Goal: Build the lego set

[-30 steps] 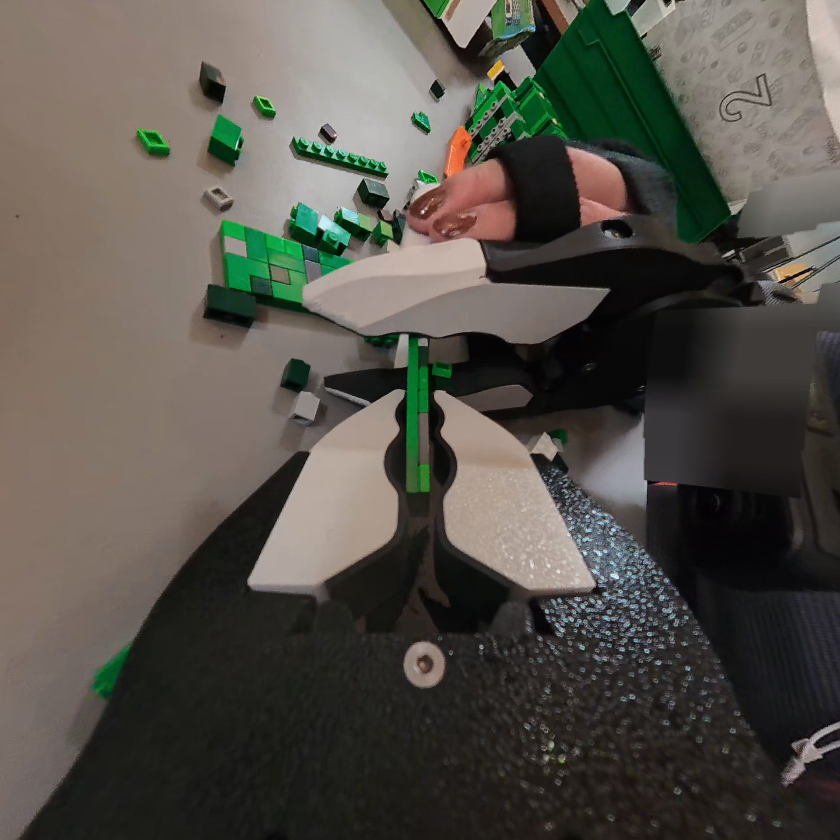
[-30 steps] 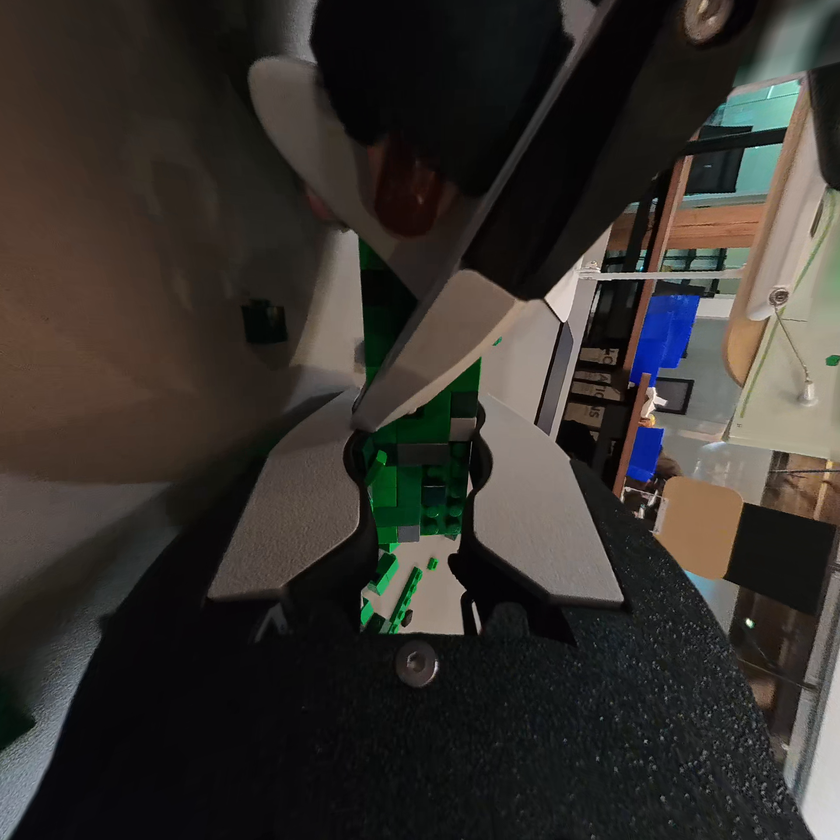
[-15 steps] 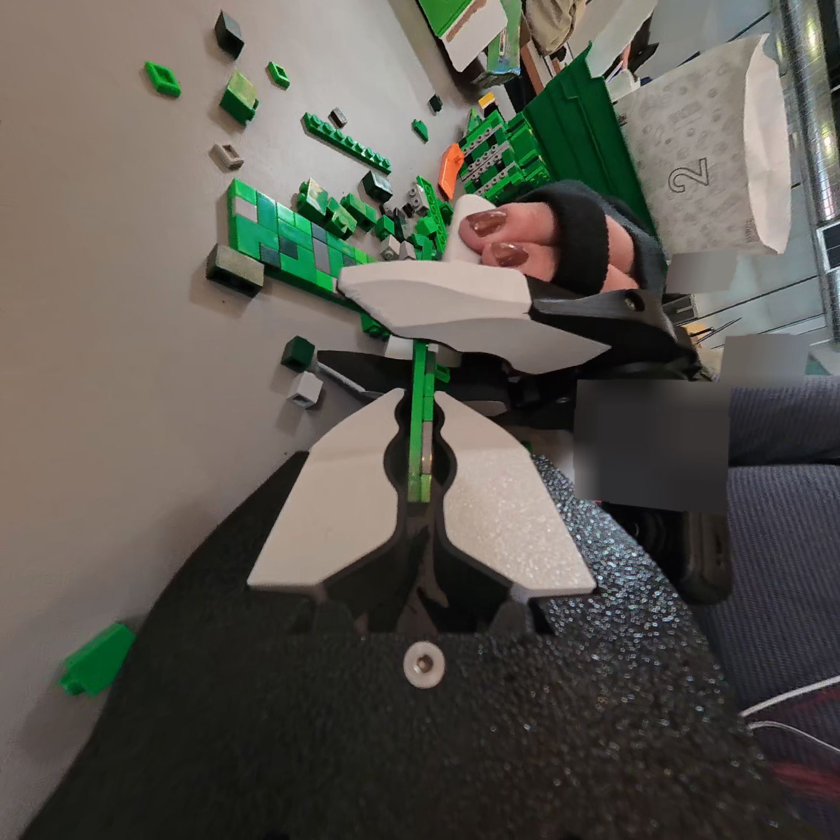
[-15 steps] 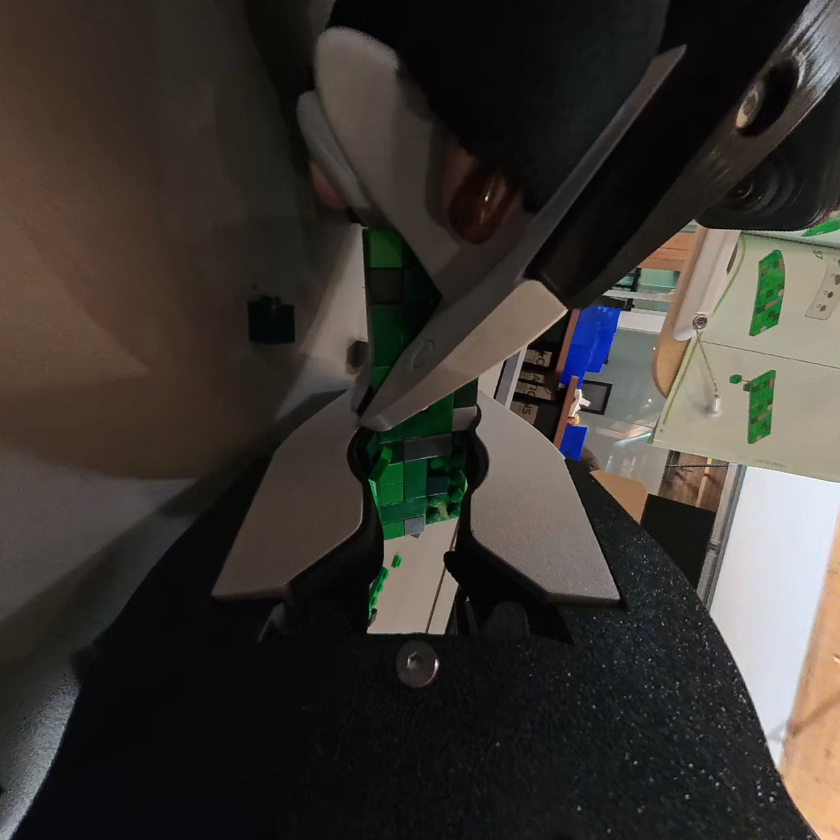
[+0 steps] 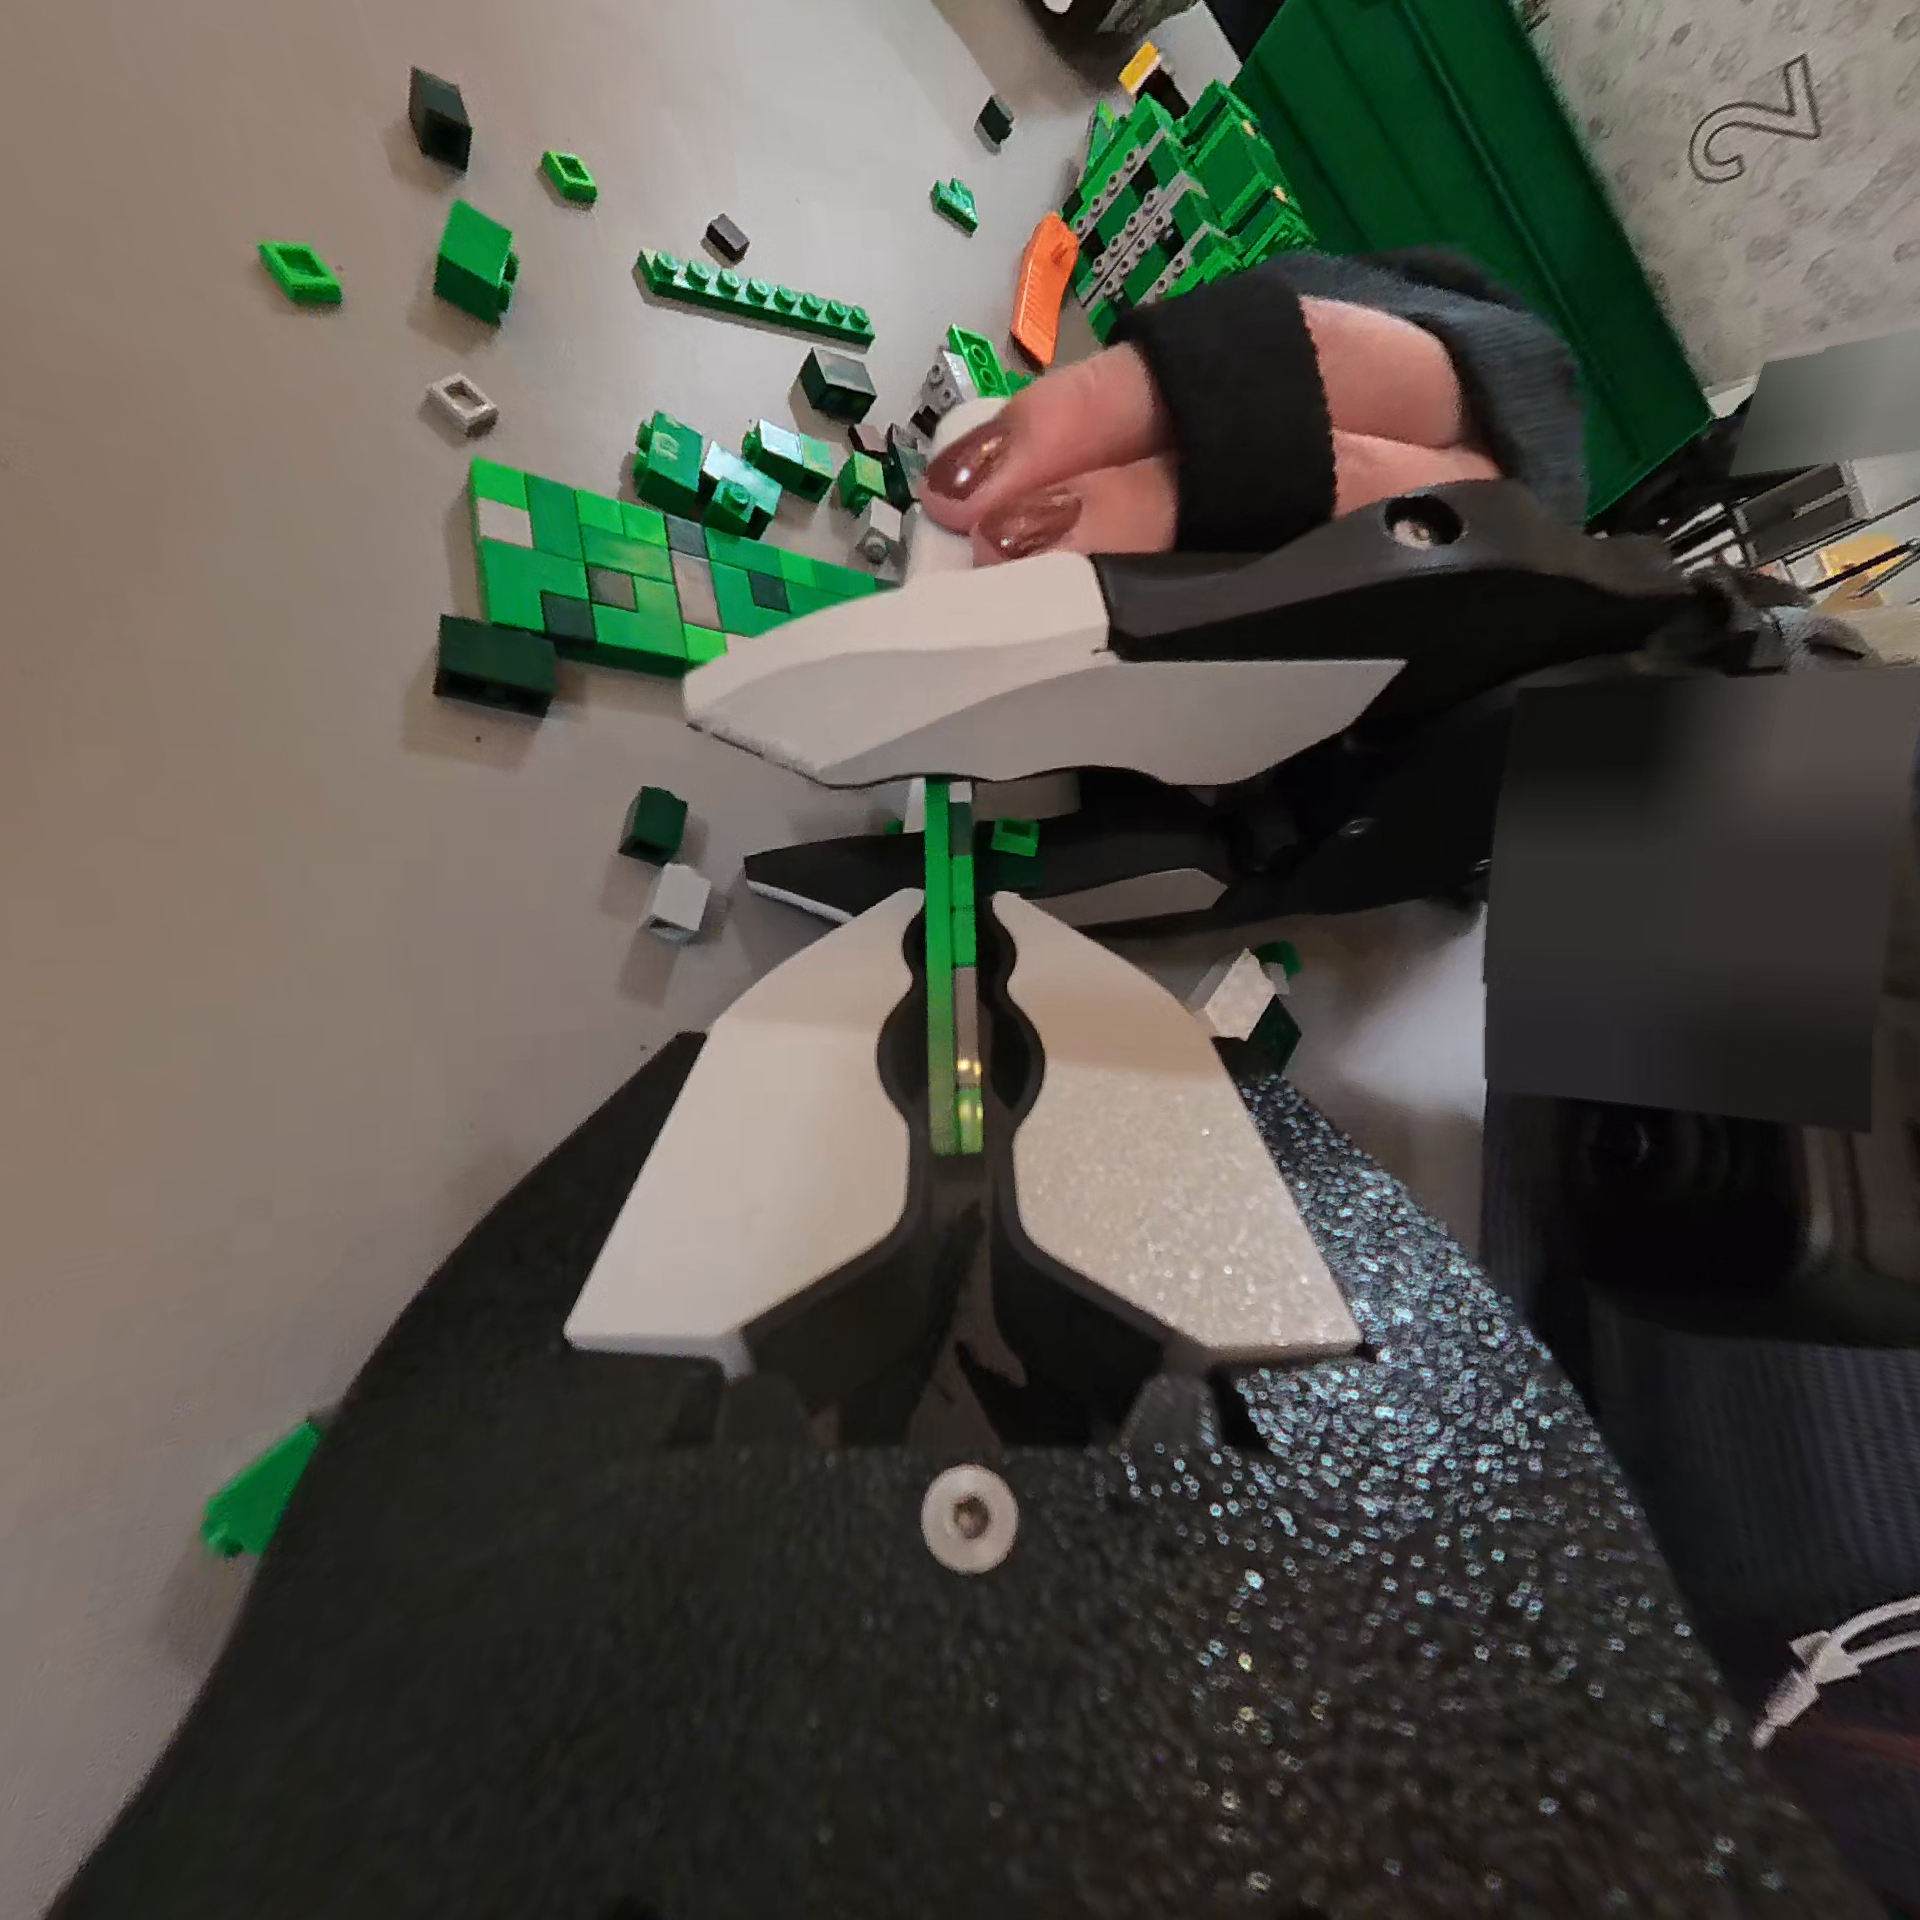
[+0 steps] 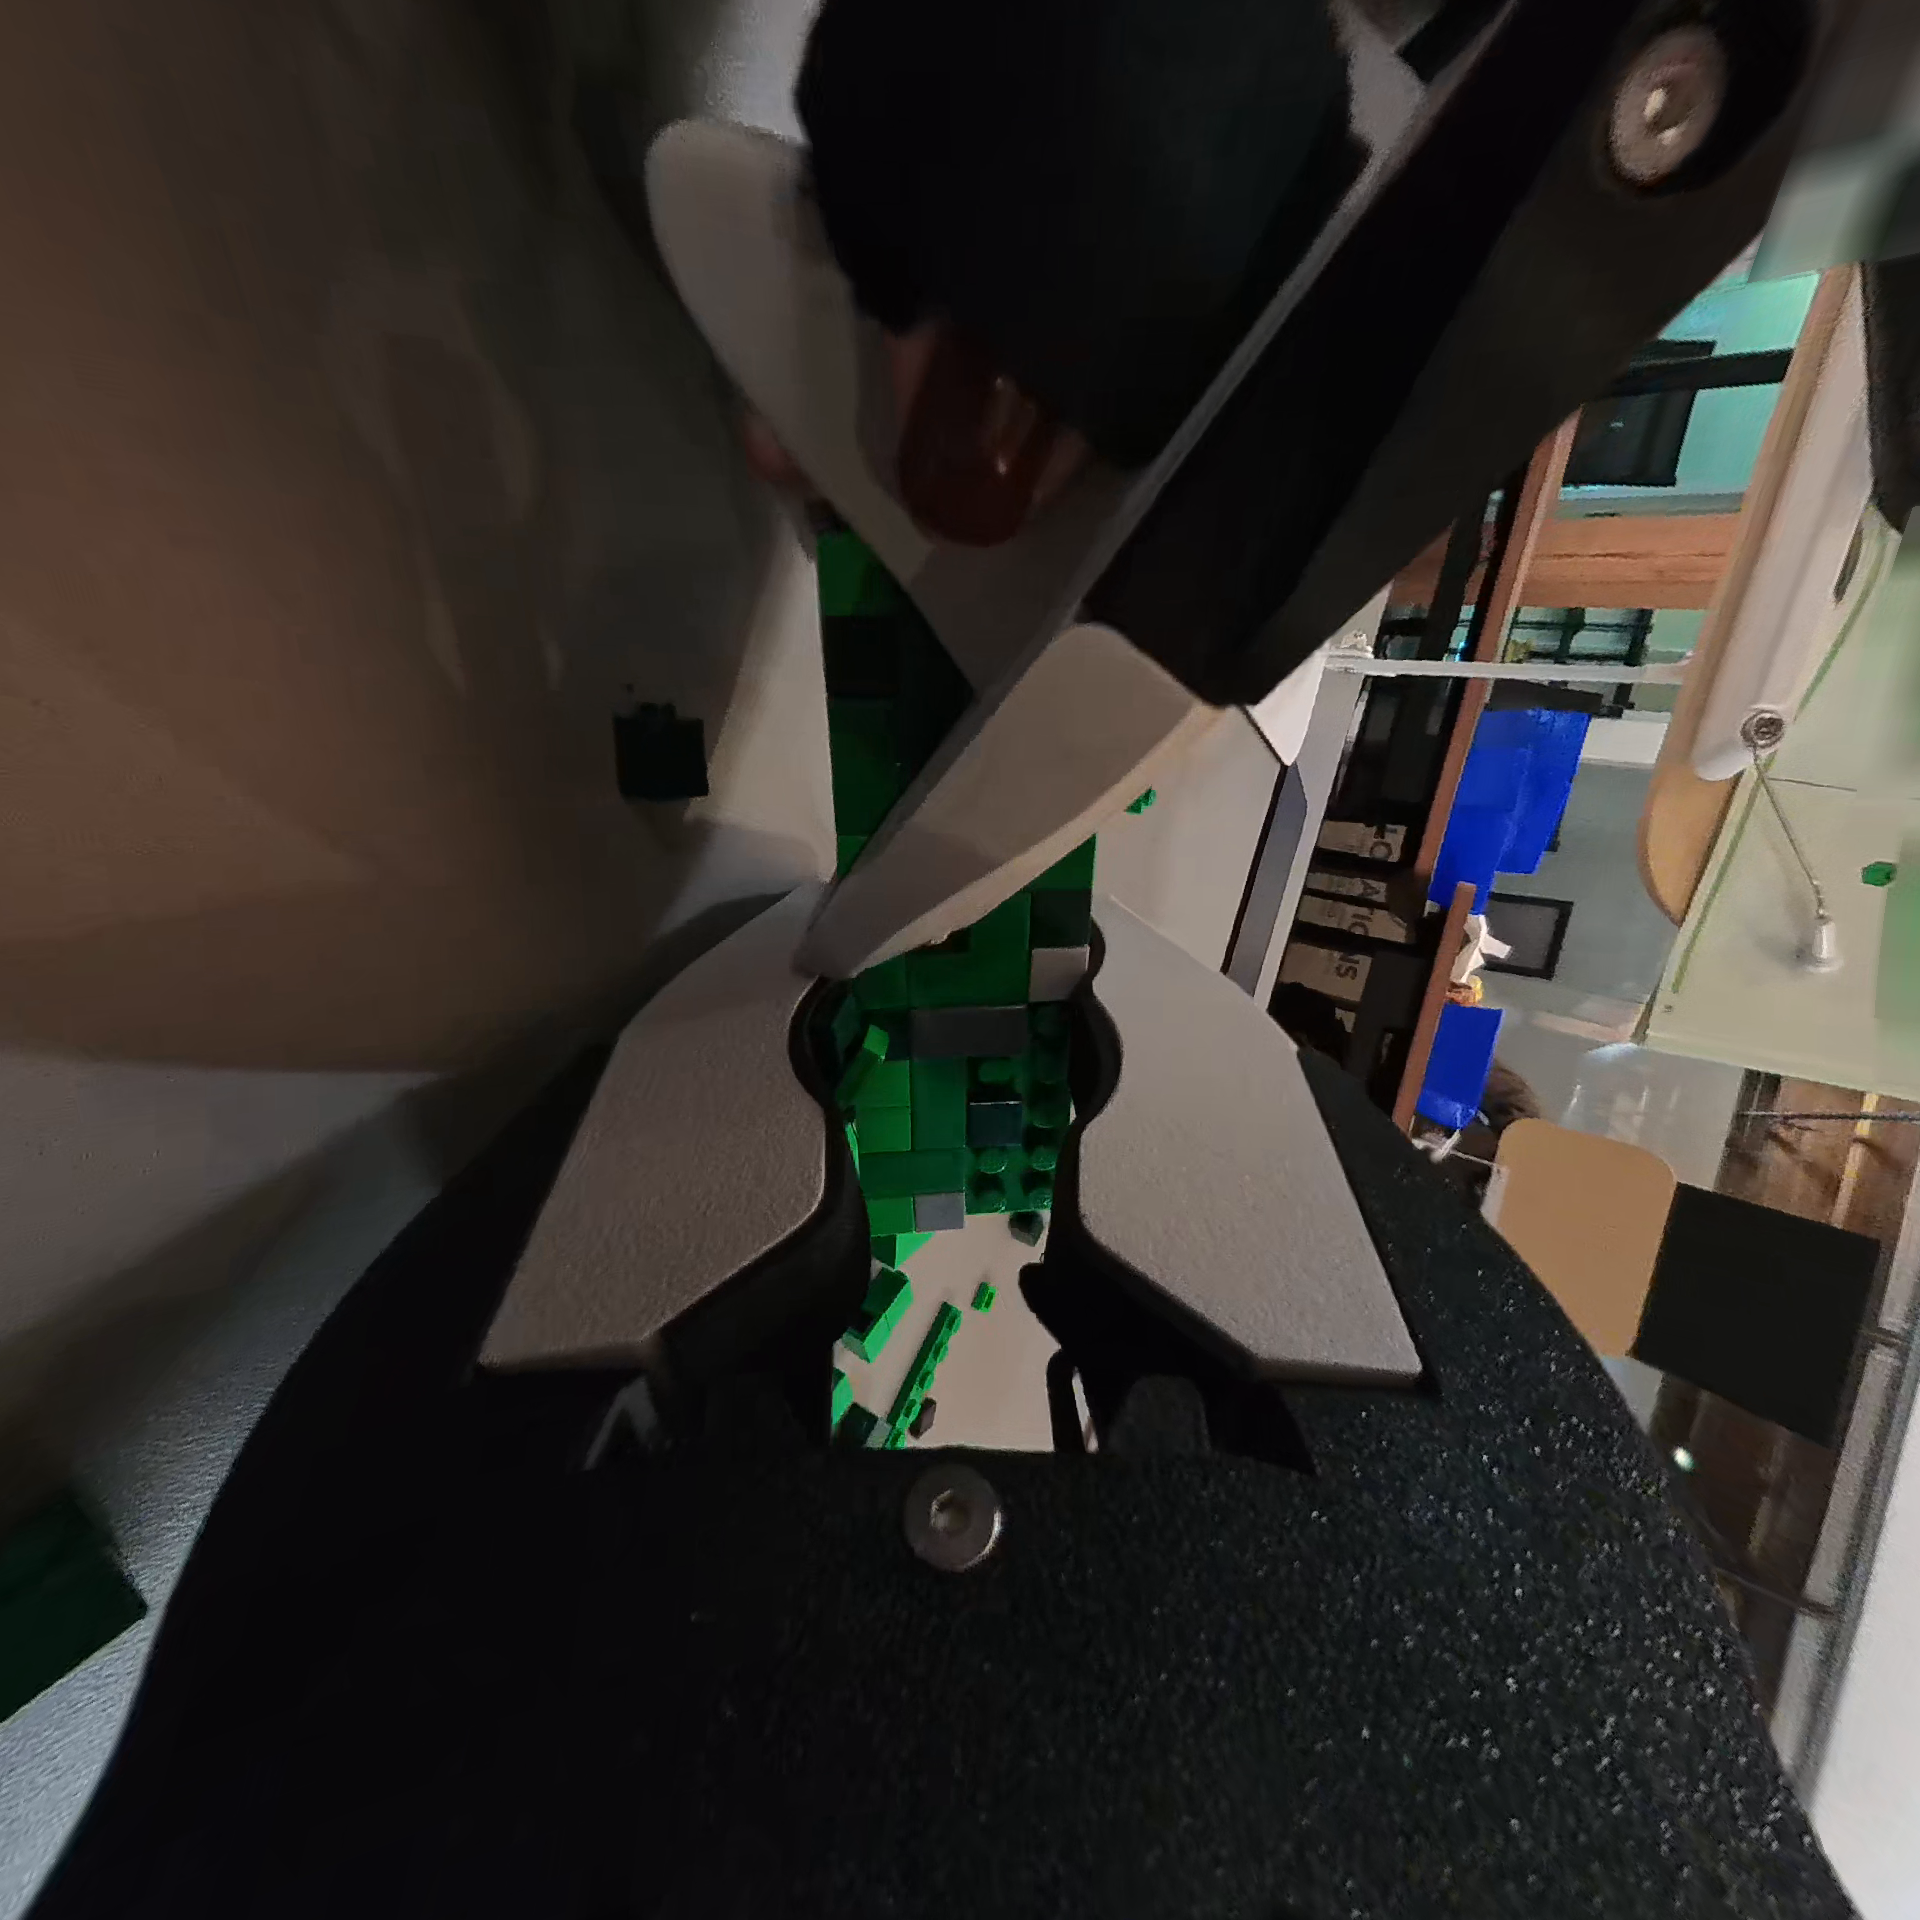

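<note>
Table point(image 5: 260, 935) surface, grey and wide, is carrying the scatter of parts beneath both of my tools. Behind it I am seeing a green bin point(image 5: 1455, 197) and a pale paper bag point(image 5: 1756, 156) bearing a large printed numeral, which I am leaving unread; no brand marking is showing legibly on any brick. On the table a flat green mosaic panel point(image 5: 623, 582) is lying beside a long studded green plate point(image 5: 753, 296), an orange piece point(image 5: 1042, 291) and loose small bricks. I am holding a second green panel point(image 5: 951, 935) upright off the table, edge-on to the left camera. My left gripper point(image 5: 951, 971) is clenching it across its thin faces, and my right gripper point(image 6: 951, 1039) is closing on the same panel's side edges, with studs and grey tiles showing between its fingers. A hand point(image 5: 1143, 457) in a black fingerless glove is resting on the right tool. I am judging this panel light and stiff but fragile along its seams: thin plates pressed together are likely to peel apart if twisted, and the smooth tiles are looking slippery. I am thinking the safest hold is flat across both faces near the middle, squeezing squarely and avoiding any bending between the two grips.
</note>
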`<state>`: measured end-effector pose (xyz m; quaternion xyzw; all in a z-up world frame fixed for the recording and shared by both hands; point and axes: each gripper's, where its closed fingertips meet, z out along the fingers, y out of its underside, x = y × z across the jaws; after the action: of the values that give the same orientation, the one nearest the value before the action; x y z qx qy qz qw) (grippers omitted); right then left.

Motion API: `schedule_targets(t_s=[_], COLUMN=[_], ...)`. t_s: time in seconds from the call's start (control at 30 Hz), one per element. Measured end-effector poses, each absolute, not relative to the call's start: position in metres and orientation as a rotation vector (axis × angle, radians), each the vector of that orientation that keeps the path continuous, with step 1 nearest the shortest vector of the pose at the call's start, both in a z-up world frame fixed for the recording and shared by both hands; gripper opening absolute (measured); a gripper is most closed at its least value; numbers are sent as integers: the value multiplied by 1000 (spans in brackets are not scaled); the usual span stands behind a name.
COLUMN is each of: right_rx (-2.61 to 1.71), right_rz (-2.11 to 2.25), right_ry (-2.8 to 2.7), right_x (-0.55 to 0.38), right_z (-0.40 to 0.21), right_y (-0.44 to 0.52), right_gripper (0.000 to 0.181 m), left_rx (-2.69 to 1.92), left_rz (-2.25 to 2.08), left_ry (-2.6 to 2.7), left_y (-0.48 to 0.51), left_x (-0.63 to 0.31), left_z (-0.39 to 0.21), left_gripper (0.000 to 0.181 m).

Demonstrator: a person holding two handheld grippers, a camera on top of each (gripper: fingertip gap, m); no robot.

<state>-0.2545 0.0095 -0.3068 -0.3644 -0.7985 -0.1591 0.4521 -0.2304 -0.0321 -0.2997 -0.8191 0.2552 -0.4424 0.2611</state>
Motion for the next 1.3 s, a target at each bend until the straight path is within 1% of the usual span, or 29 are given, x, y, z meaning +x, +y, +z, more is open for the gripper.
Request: schedule_targets(t_s=[0.27,0.43,0.53,0.67,0.73,0.87,0.97,1.13,1.2,1.23,1.3], right_rx=[-779,-755,-818,-887,-881,-834,-806,-734,-662,-661,-678], right_rz=[-520,-523,-458,-446,-456,-493,-489,-545,-580,-578,-555], right_ry=[-1935,-1924,-1932,-1934,-1941,-1976,-1985,-1947,-1905,-1912,-1925], right_x=[-257,-257,-257,-258,-257,-257,-257,-258,-260,-260,-260], right_z=[-305,-305,-305,-302,-302,-305,-305,-303,-298,-299,-304], right_y=[13,13,12,13,12,9,8,10,10,9,10], right_gripper=[38,36,37,47,48,41,41,40,35,34,35], left_rx=[-2246,-2245,-2249,-2246,-2244,-2242,-2244,-2248,-2242,-2221,-2238], left_rz=[-1320,-1371,-1302,-1234,-1231,-1212,-1199,-1284,-1354,-1443,-1440], left_ry=[560,525,579,633,644,672,685,615,548,510,514], left_y=[-31,-31,-32,-32,-33,-34,-35,-34,-32,-33,-34], left_x=[-231,-231,-231,-232,-232,-231,-231,-231,-231,-232,-232], left_z=[-302,-302,-302,-300,-300,-300,-300,-302,-300,-297,-301], left_gripper=[6,6,6,6,5,6,5,6,6,6,6])
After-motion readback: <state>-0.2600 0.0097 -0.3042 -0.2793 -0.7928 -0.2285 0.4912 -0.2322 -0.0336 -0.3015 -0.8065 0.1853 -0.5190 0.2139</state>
